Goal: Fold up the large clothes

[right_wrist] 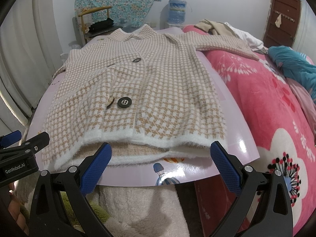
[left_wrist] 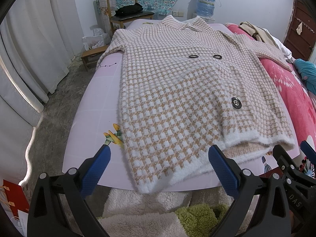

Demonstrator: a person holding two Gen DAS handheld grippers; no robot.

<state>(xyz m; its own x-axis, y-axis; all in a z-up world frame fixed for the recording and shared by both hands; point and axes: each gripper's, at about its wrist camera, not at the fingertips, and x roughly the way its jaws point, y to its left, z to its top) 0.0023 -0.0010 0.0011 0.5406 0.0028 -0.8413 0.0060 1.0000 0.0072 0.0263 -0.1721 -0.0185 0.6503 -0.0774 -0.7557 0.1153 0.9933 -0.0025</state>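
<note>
A large fuzzy checked coat (left_wrist: 177, 90), tan and white with dark buttons, lies flat and face up on a pale pink mat (left_wrist: 92, 102), collar at the far end. It also shows in the right wrist view (right_wrist: 138, 83). Its right sleeve (right_wrist: 223, 45) stretches onto the pink blanket. My left gripper (left_wrist: 160, 158) is open and empty, just short of the white hem at the coat's left corner. My right gripper (right_wrist: 161, 154) is open and empty, in front of the hem's right part. Each gripper shows at the edge of the other's view.
A pink flowered blanket (right_wrist: 266, 102) with loose clothes (right_wrist: 227, 27) lies to the right. A wooden chair (left_wrist: 128, 13) and a water jug (left_wrist: 206, 4) stand at the far wall. White curtains (left_wrist: 29, 49) hang left. Fleecy white and green fabric (left_wrist: 158, 213) lies below the mat's near edge.
</note>
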